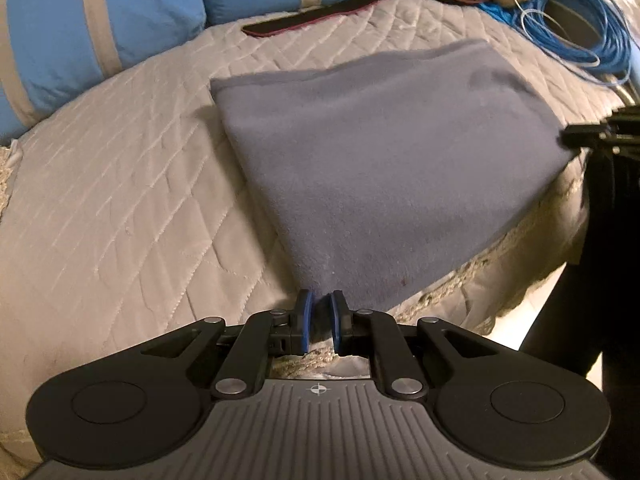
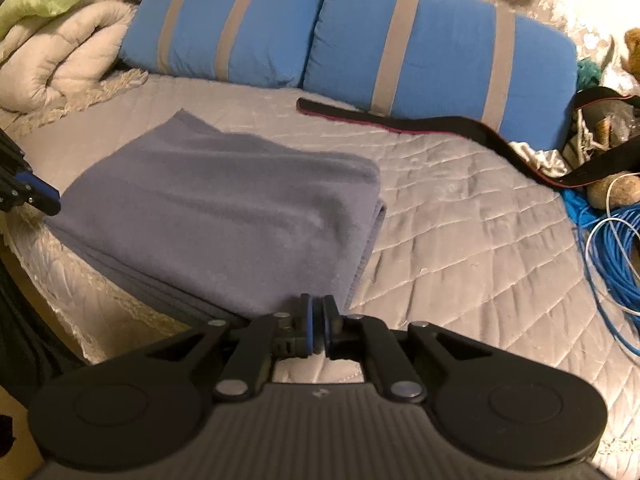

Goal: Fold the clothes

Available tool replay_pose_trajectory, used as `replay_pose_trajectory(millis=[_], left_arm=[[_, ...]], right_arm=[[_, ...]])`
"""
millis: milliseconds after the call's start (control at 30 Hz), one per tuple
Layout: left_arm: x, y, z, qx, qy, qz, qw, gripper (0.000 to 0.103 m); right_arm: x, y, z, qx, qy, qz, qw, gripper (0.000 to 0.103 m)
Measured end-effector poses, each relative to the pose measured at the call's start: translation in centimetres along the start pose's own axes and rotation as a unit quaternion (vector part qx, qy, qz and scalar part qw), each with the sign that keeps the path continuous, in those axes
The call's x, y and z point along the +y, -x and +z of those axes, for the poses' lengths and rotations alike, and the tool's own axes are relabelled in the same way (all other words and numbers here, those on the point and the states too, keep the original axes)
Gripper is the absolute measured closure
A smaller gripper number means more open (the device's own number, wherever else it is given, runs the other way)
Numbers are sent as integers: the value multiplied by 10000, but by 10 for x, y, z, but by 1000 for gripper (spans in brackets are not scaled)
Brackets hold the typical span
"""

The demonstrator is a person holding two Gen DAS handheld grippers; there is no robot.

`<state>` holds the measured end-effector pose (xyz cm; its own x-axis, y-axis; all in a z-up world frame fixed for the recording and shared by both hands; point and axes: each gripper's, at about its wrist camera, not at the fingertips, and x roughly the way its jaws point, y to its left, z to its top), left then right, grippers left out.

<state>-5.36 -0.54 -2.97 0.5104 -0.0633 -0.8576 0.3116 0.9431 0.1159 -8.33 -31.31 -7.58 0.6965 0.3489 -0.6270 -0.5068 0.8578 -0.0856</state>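
Note:
A grey-blue fleece cloth (image 1: 380, 140) (image 2: 224, 220) lies folded in several layers on the quilted bedspread (image 1: 120, 180) (image 2: 480, 240), close to the bed's near edge. My left gripper (image 1: 320, 296) stands at its near left corner, which tapers in between the blue pads; the pads are nearly together on it. The same gripper (image 2: 44, 200) shows at the left edge of the right wrist view, touching that corner. My right gripper (image 2: 318, 300) sits at the near right corner, pads close with only a thin dark slit and cloth between them. In the left wrist view it (image 1: 576, 134) reaches in from the right.
Two blue pillows with grey stripes (image 1: 100, 32) (image 2: 420, 48) line the back. A black strap with a red edge (image 1: 320, 16) (image 2: 400, 120) lies before them. A coil of blue cable (image 1: 580, 40) (image 2: 612, 260) is at the right, a beige comforter (image 2: 60, 60) at the back left.

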Motion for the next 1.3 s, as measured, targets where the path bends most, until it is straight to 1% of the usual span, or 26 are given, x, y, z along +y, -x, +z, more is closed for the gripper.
replay_pose_trajectory(millis=[67,133,200,233,300,367,433,467,500,633,900,933,1000,1033,1067,1100,1133,1167,1200,1233,1267,1300], left_arm=[[-4,9,3,-172,-83,72,9998,93],[-9,17,8,-435,-128,-24,9990,93],[-14,23,15,-694,-195,-146,9973,93],[-17,23,20,-804,-271,-101,9963,93],[-19,15,28,-912,-267,-72,9954,93],[-19,2,34,-864,-229,-59,9960,93],[-22,-15,32,-705,-330,34,9970,94],[-24,-21,29,-697,-411,59,9967,94],[-26,-25,26,-778,-498,110,9957,94],[-32,-22,25,-741,-623,259,9950,93],[-26,-22,27,-720,-464,168,9962,93],[-25,-21,28,-706,-439,160,9964,93],[-24,-18,30,-695,-366,142,9968,93],[-23,-16,30,-699,-320,131,9970,93],[-22,-13,31,-704,-273,121,9971,93],[-21,-9,30,-733,-231,109,9970,93],[-17,-4,30,-791,-150,92,9967,93],[-14,1,29,-855,-72,79,9963,93],[-9,7,29,-943,40,68,9955,91],[-3,14,29,-1031,177,78,9945,88],[3,18,30,-1090,309,89,9935,74],[12,23,30,-1144,479,84,9922,58]], right_arm=[[2,5,4,-142,-33,66,9999,77],[5,5,10,-248,10,127,9996,77],[7,0,13,-236,-11,170,9996,77],[8,-3,14,-214,-25,194,9996,77],[10,-10,12,-123,-28,214,9997,77],[8,-19,6,79,-95,195,9997,82],[5,-23,2,138,-167,240,9995,84],[4,-22,1,145,-174,250,9994,84],[4,-21,1,151,-177,256,9994,84],[3,-16,-4,187,-146,236,9994,84],[-1,-6,-11,254,-279,189,9991,84],[-1,-4,-11,235,-284,195,9991,82],[-2,2,-12,171,-280,241,9992,75],[-3,5,-13,132,-283,261,9992,67],[-4,8,-13,89,-311,259,9991,56],[-6,10,-13,45,-340,257,9991,50],[-8,13,-13,2,-368,255,9990,39],[-10,16,-13,-37,-429,272,9987,33],[-15,17,-11,-67,-559,328,9979,31],[-21,18,-8,-83,-716,402,9966,27],[-27,17,-5,-68,-927,504,9944,20],[-33,14,-2,-47,-1128,585,9919,18]])
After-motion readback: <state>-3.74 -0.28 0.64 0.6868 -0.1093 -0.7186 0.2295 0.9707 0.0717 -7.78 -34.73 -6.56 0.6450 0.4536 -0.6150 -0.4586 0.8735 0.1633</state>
